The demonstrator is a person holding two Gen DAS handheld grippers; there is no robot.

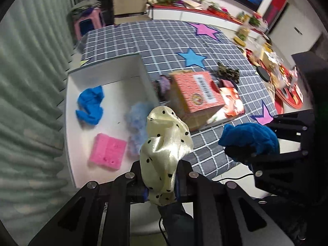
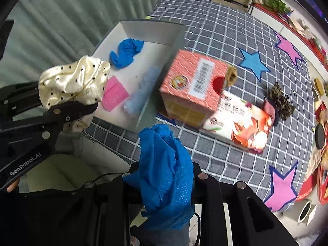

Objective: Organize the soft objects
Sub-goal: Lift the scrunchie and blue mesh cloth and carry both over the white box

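My left gripper (image 1: 158, 176) is shut on a cream satin scrunchie with black dots (image 1: 167, 141), held above the table's near edge beside the white box (image 1: 106, 69). The same scrunchie (image 2: 75, 82) shows at the left of the right wrist view, clamped in the left gripper (image 2: 82, 107). My right gripper (image 2: 164, 176) is shut on a crumpled blue cloth (image 2: 166, 164), seen also as the blue cloth (image 1: 250, 139) at the right of the left wrist view. Inside the white box (image 2: 151, 29) lie a blue cloth (image 1: 91, 103), a pink sponge (image 1: 107, 151) and a pale blue fluffy piece (image 1: 139, 123).
A grey checked tablecloth with stars (image 1: 164, 39) covers the table. A red carton with a barcode (image 2: 194, 88) stands right of the box, a printed tissue pack (image 2: 244, 123) beside it, and a dark patterned scrunchie (image 2: 280, 100) behind. Clutter lines the far right edge. A black cable (image 1: 235, 178) hangs below.
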